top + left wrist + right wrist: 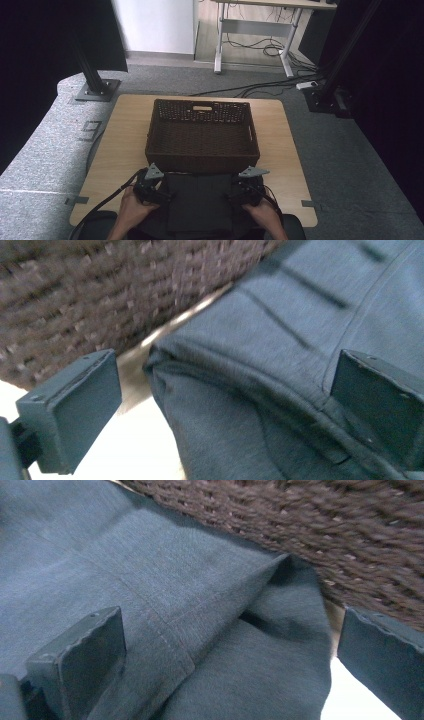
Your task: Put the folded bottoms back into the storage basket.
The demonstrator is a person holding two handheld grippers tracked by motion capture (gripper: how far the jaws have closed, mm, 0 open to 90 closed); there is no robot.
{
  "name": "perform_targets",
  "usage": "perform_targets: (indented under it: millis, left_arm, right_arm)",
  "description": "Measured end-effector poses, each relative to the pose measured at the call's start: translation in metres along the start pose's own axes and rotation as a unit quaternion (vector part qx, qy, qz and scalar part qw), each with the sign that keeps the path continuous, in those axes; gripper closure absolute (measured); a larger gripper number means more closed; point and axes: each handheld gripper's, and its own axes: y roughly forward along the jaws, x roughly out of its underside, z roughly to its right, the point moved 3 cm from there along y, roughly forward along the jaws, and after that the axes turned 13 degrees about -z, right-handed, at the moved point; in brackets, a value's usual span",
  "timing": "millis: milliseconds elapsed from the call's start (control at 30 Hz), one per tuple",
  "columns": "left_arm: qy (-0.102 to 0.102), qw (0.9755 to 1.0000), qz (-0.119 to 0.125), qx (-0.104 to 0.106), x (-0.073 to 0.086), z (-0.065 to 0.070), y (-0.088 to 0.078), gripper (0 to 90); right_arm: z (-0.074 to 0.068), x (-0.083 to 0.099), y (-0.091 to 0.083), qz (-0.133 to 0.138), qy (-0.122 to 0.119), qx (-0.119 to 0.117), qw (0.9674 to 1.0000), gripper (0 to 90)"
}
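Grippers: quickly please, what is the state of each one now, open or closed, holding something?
Left gripper: open, jaws straddling the dark folded cloth edge.
Right gripper: open, same cloth between its jaws.

Dark grey folded garment (200, 200) lies flat at table's near edge, far edge touching the basket.

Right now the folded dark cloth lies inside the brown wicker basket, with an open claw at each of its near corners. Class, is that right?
Not quite. The high view shows the cloth on the table in front of the basket, not inside it. The rest holds: the left claw and right claw stand open at its corners.
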Motion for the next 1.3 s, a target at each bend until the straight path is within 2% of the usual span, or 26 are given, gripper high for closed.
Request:
perform_targets:
  millis: [100,300,467,600,733,800,833,900,1033,1100,1167,1300]
  left_arm:
    - [-0.005,1.0000,-0.004,0.001,0.002,0.000,0.005,0.0]
    - [-0.023,0.9995,-0.011,0.020,0.010,-0.004,0.011,0.0]
    - [-0.043,0.9980,-0.013,0.044,0.018,-0.008,0.014,0.0]
    - [-0.060,0.9956,-0.016,0.070,0.024,-0.010,0.018,0.0]
    - [-0.054,0.9958,-0.010,0.073,0.024,-0.006,0.019,0.0]
    - [-0.050,0.9956,-0.005,0.079,0.024,-0.002,0.019,0.6]
    - [-0.048,0.9953,-0.003,0.085,0.024,-0.001,0.019,2.7]
    - [-0.047,0.9947,-0.002,0.092,0.025,0.002,0.018,7.4]
    - [-0.043,0.9937,-0.004,0.103,0.025,0.004,0.016,11.8]
    - [-0.041,0.9935,-0.001,0.106,0.026,0.006,0.016,12.8]
    - [-0.038,0.9923,0.005,0.118,0.025,0.008,0.017,14.5]
    - [-0.032,0.9929,0.008,0.114,0.021,0.015,0.021,14.3]
  right_arm:
    - [0.001,0.001,0.007,-0.010,0.003,0.005,0.9999,0.0]
    - [0.008,0.007,0.017,-0.021,0.019,-0.013,0.9995,0.0]
    - [0.011,0.009,0.024,-0.026,0.029,-0.030,0.9988,0.0]
    - [0.013,0.011,0.026,-0.033,0.032,-0.043,0.9980,0.0]
    - [0.011,0.010,0.025,-0.040,0.030,-0.047,0.9976,0.4]
    - [0.007,0.010,0.024,-0.044,0.017,-0.057,0.9972,7.7]
    - [0.004,0.010,0.023,-0.044,0.011,-0.069,0.9965,12.3]
    - [0.001,0.009,0.022,-0.048,0.008,-0.083,0.9953,13.7]
    - [-0.005,0.008,0.022,-0.059,0.001,-0.090,0.9942,16.4]
    - [-0.006,0.009,0.021,-0.062,0.001,-0.093,0.9937,19.6]
    - [-0.007,0.009,0.020,-0.062,0.003,-0.104,0.9926,24.5]
    - [-0.009,0.009,0.020,-0.059,0.007,-0.115,0.9916,29.0]
